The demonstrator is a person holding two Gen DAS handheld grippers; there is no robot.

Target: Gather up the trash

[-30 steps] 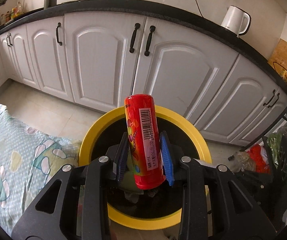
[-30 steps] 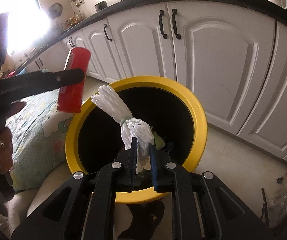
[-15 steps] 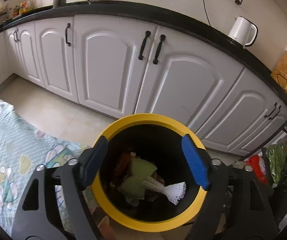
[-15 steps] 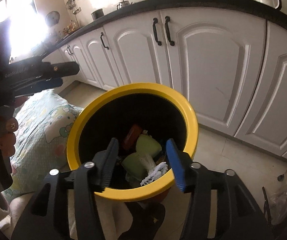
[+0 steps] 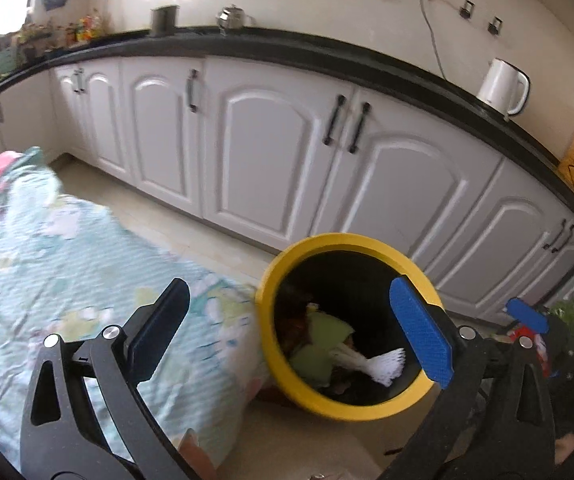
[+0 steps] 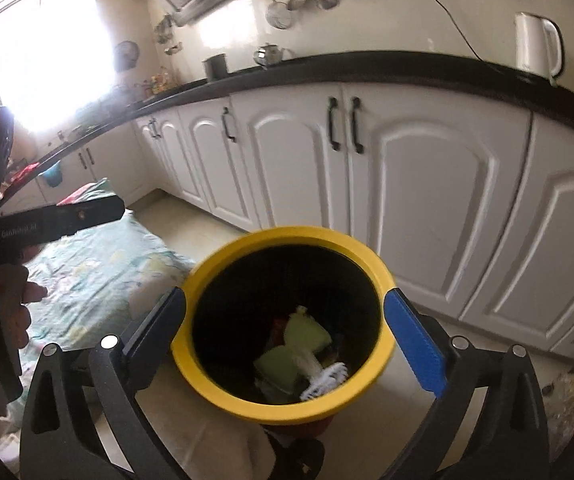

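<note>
While both jaws open, nothing between, left hand-held gripper [image 5: 291,328], right hand-held gripper [image 6: 287,332]; trash [image 6: 303,356] below in yellow bin [image 6: 223,392]

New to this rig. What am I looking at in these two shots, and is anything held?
No robot here: a person holds a two-finger claw in each hand, with a fisheye camera on each looking along its fingers. One shot is from the left claw, the other from the right claw. Both claws' jaws are opening, with nothing between them. Below stands a yellow bin holding a white foam net and green scraps. Beside it is a patterned cloth. White cabinets run behind.
</note>
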